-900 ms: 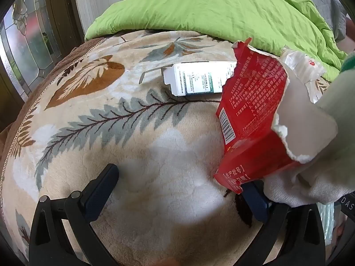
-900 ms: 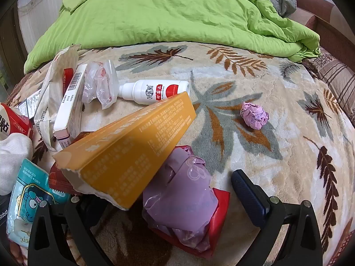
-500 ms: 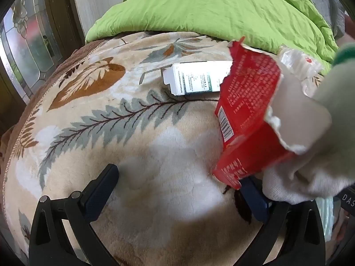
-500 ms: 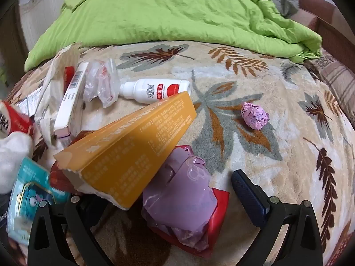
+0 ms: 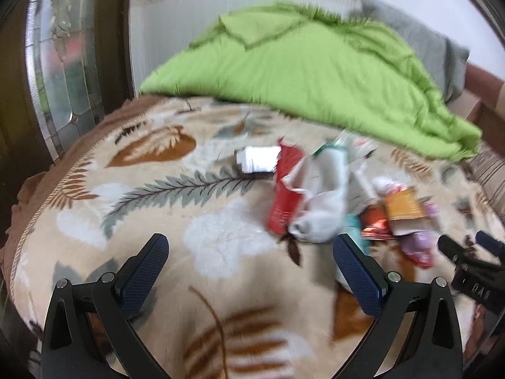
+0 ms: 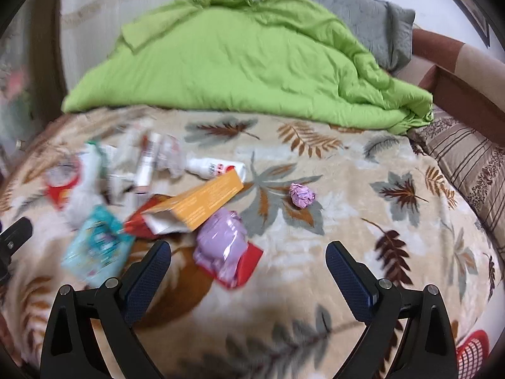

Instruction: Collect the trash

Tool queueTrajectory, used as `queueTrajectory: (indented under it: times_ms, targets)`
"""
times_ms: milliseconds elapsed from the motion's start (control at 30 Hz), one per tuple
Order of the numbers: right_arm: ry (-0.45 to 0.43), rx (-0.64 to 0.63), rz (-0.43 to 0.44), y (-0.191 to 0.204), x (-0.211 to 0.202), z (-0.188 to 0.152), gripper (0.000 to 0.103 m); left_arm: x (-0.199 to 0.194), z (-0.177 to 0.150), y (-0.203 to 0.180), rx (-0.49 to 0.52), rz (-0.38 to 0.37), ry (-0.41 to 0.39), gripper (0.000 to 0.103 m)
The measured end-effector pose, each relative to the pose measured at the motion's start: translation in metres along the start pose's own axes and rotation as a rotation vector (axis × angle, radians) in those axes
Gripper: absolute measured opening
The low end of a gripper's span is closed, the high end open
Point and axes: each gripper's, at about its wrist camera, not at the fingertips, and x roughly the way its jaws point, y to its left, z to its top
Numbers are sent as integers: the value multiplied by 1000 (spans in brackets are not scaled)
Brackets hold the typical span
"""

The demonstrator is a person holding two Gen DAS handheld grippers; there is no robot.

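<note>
Left wrist view, blurred: left gripper (image 5: 251,257) spread wide with nothing between its fingers, over the leaf-patterned blanket (image 5: 126,189). Earlier the torn red packet (image 5: 284,195) and a white cloth (image 5: 322,208) filled the right of this view, close against the right finger; now both lie small and farther off, clear of the fingers, so the camera has pulled back. A white box (image 5: 258,159) lies just behind the packet. The orange box (image 5: 405,211) and the right gripper's black fingers at the right edge are newly in sight.

Right wrist view: right gripper (image 6: 247,263) released, grasping nothing. The orange box (image 6: 202,202), earlier large and overlapping the left finger, now sits beyond the fingertips, resting on a red wrapper. The purple bag (image 6: 224,240) lies just ahead between the fingers, on a red packet (image 6: 249,259). A white bottle (image 6: 217,167) lies behind the orange box; a crumpled pink paper ball (image 6: 302,195) lies apart to the right. A teal pouch (image 6: 94,246) lies at left. The green quilt (image 6: 236,63) fills the back; more of it shows than before.
</note>
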Motion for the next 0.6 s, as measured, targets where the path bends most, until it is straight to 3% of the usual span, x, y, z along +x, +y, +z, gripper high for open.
queueTrajectory:
  times_ms: [167, 300, 600]
  targets:
    - [-56, -59, 25, 1, -59, -11, 100, -61, -9, -16, 78, -13, -83, 103]
    - [-89, -92, 25, 3, -96, -25, 100, -98, -11, -16, 73, -22, -137, 103]
    - [-92, -130, 45, 10, -131, -45, 100, -131, -23, -23, 89, -36, -153, 103]
